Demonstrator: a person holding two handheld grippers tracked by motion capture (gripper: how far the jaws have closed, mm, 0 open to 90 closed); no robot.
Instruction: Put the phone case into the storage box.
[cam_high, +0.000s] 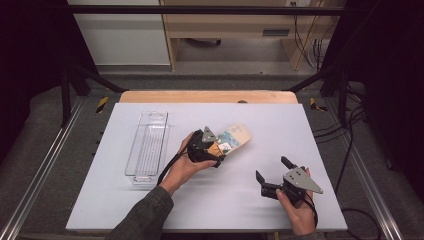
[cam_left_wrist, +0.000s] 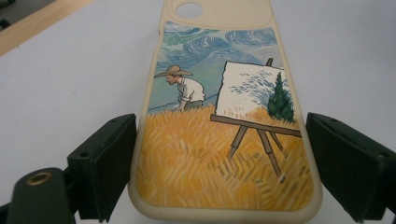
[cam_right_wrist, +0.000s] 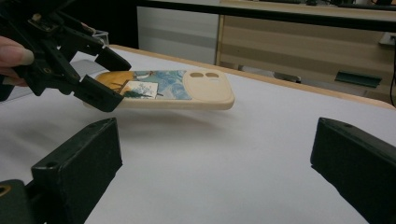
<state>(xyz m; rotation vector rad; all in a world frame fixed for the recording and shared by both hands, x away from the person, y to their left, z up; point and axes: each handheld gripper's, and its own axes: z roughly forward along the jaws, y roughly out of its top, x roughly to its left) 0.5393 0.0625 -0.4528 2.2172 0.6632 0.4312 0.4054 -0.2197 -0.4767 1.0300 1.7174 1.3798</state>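
One phone case (cam_high: 234, 138) clamped in left gripper (cam_high: 216, 150) fingers, right gripper (cam_high: 272, 175) fingers apart.

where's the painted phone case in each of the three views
High view: the phone case lies mid-table, just right of the left tongs.
Left gripper view: the case fills the centre, between that gripper's two jaws.
Right gripper view: upper left of centre, lifted off the white table, held at its near end by the left tongs.
Shared landmark: the cream camera end with its cut-out holes.
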